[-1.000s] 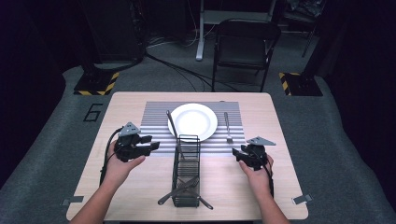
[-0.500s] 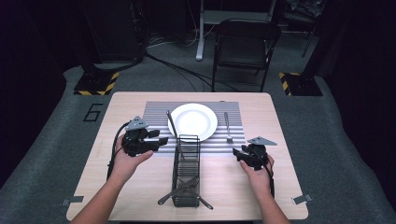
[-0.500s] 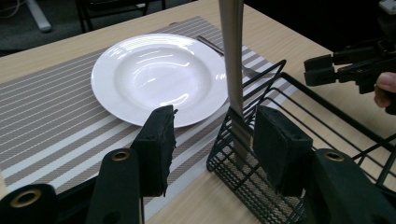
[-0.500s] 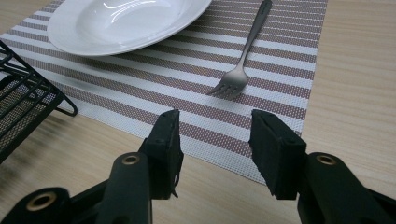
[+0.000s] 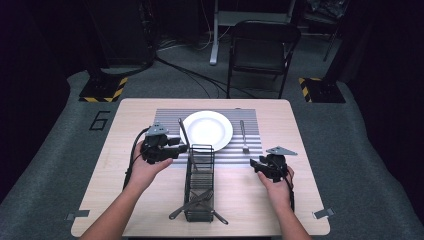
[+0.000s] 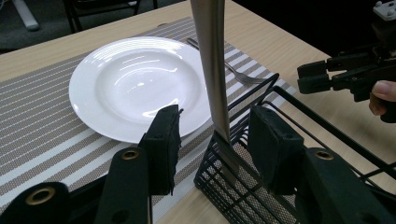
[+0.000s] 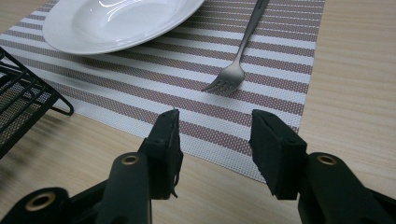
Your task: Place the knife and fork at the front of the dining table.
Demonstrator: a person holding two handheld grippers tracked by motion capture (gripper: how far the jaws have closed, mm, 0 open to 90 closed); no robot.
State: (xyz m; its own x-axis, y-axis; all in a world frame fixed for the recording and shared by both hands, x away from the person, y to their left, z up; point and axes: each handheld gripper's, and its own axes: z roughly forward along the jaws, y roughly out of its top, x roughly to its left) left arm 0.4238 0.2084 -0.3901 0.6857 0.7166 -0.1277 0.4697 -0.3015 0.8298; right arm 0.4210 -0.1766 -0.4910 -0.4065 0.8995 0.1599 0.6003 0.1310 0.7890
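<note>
My left gripper [image 6: 212,140], jaws just narrowing, straddles the knife [image 6: 212,70] in the rack [image 6: 280,140], untouched; right gripper [image 7: 215,140] half-open, empty.

Dim room, grey carpet floor [image 5: 60,165]. Black folding chair [image 5: 262,47] just behind the light wood tabletop [image 5: 300,165]; yellow-black striped bases [image 5: 102,90] flank the chair.
</note>
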